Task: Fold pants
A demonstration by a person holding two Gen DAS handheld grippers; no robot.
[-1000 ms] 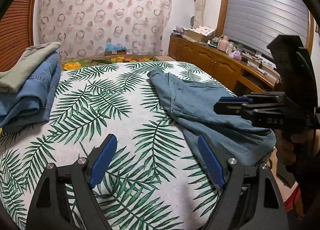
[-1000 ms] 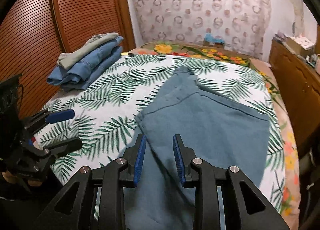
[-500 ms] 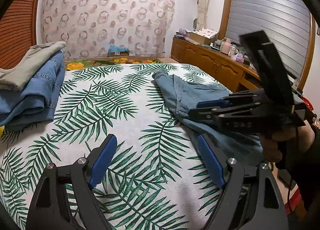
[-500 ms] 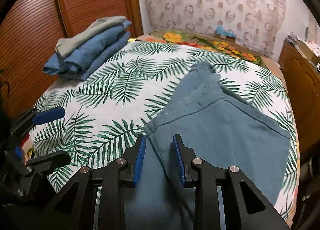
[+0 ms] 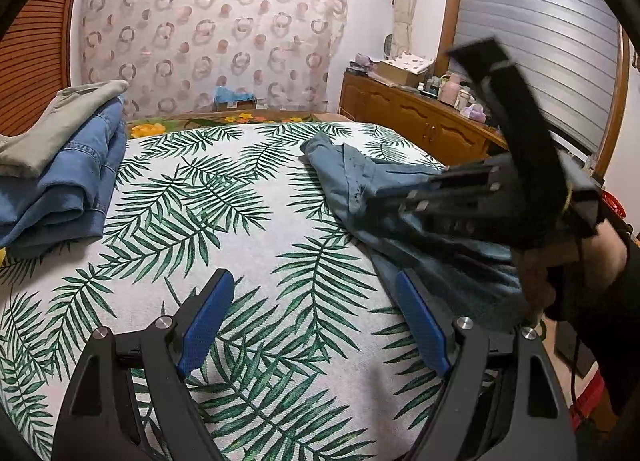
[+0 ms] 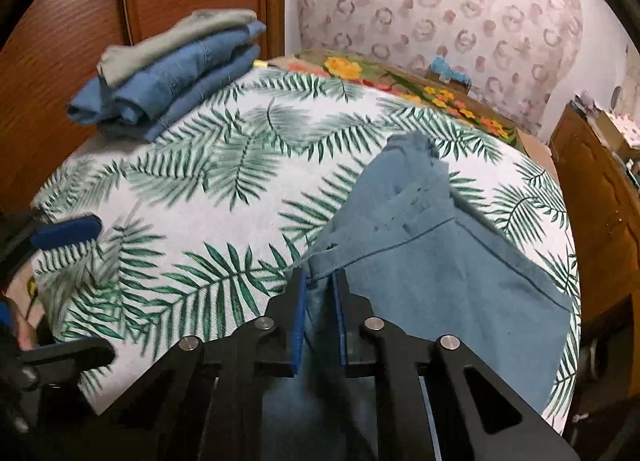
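Observation:
Grey-blue pants [image 6: 432, 261] lie on the right half of the bed, partly folded, one end bunched toward the headboard. They also show in the left wrist view [image 5: 360, 177]. My right gripper [image 6: 320, 285] is shut on the pants' near edge and lifts it slightly. In the left wrist view the right gripper [image 5: 384, 203] is blurred over the pants. My left gripper [image 5: 316, 301] is open and empty above the leaf-print sheet, left of the pants.
The bed [image 5: 208, 221] has a white sheet with green palm leaves. A stack of folded denim and khaki pants [image 5: 60, 165] lies at its far left, also in the right wrist view [image 6: 168, 73]. A wooden cabinet [image 5: 424, 125] runs along the right side.
My right gripper has closed on the pants' near edge and pulled it up and toward the left. The left gripper has stayed open, nearly still.

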